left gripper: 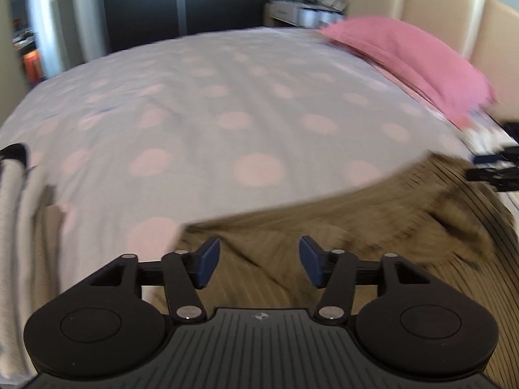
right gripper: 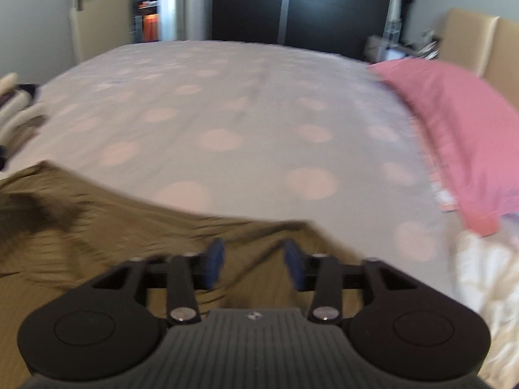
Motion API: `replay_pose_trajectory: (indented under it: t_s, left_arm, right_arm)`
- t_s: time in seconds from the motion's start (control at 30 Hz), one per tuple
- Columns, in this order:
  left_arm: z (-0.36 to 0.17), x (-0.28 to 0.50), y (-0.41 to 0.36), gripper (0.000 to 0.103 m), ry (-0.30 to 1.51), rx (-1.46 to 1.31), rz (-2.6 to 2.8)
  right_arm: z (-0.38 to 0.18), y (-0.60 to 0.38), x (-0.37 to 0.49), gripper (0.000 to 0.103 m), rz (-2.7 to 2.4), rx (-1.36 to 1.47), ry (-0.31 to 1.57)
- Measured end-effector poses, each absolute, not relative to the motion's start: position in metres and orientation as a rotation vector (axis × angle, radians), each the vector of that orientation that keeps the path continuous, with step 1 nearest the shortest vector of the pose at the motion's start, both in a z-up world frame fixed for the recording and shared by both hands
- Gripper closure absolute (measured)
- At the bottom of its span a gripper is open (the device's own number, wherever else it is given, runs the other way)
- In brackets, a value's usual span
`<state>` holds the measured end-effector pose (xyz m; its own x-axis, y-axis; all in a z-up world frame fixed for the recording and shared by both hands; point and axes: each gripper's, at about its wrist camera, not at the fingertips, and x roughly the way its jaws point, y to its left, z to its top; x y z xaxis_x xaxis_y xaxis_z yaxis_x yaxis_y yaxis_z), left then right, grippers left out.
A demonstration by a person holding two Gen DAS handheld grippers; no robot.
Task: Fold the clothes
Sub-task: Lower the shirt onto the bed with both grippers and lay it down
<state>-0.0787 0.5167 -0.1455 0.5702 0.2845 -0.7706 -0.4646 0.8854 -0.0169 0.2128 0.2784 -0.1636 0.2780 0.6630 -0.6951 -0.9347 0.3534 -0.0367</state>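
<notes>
at the far left edge of the bed lies a stack of folded pale clothes [left gripper: 13, 214]. the left gripper [left gripper: 259, 261] hangs with its blue pads spread, nothing between them, over the olive-brown ribbed garment [left gripper: 324, 220] lying on the polka-dot duvet [left gripper: 227, 97]. the right gripper [right gripper: 253, 264] is likewise spread above the same garment's near edge, gripping nothing. a pink pillow [right gripper: 454, 123] rests at the right by the beige headboard [left gripper: 454, 9].

bedspread [left gripper: 227, 97] lies clear up to pink pillow [left gripper: 405, 61].

Polka-dot bed [left gripper: 227, 103], olive garment [left gripper: 340, 227], pink pillow [left gripper: 405, 55], folded clothes [left gripper: 13, 194]
</notes>
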Motion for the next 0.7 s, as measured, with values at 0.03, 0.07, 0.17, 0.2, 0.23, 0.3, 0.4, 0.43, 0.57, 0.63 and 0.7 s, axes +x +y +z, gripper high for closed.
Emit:
replay_pose_trajectory:
  t_s: [0.03, 0.07, 0.17, 0.2, 0.23, 0.3, 0.4, 0.43, 0.57, 0.63, 0.7]
  left_arm:
    - [-0.148, -0.075, 0.509, 0.049, 0.879, -0.217, 0.419]
    - [-0.150, -0.071, 0.500, 0.048, 0.899, -0.206, 0.393]
    - [-0.165, -0.056, 0.492, 0.048, 0.946, -0.197, 0.406]
    - [-0.171, -0.051, 0.490, 0.049, 0.962, -0.194, 0.411]
    - [-0.177, -0.045, 0.492, 0.057, 0.973, -0.211, 0.416]
    - [-0.187, -0.032, 0.501, 0.074, 0.996, -0.259, 0.421]
    - [-0.200, -0.016, 0.510, 0.094, 1.042, -0.247, 0.438]
    - [-0.202, -0.012, 0.513, 0.102, 1.047, -0.237, 0.446]
    - [-0.185, -0.013, 0.527, 0.103, 0.995, -0.272, 0.458]
    - [-0.170, -0.011, 0.533, 0.103, 0.967, -0.261, 0.465]
    - [-0.155, -0.004, 0.541, 0.103, 0.935, -0.262, 0.478]
  right_arm:
    - [-0.165, 0.280, 0.206, 0.036, 1.145, -0.503, 0.659]
    - [-0.167, 0.281, 0.200, 0.036, 1.157, -0.513, 0.668]
    - [-0.178, 0.287, 0.188, 0.036, 1.157, -0.540, 0.713]
    - [-0.183, 0.290, 0.188, 0.036, 1.152, -0.536, 0.723]
    - [-0.187, 0.293, 0.187, 0.036, 1.146, -0.533, 0.732]
    - [-0.194, 0.301, 0.189, 0.044, 1.133, -0.532, 0.752]
    - [-0.203, 0.318, 0.194, 0.069, 1.115, -0.559, 0.776]
    - [-0.204, 0.323, 0.195, 0.080, 1.110, -0.577, 0.785]
    - [-0.192, 0.335, 0.203, 0.101, 1.098, -0.579, 0.823]
    - [-0.178, 0.339, 0.206, 0.101, 1.107, -0.562, 0.798]
    - [-0.162, 0.347, 0.212, 0.101, 1.102, -0.527, 0.781]
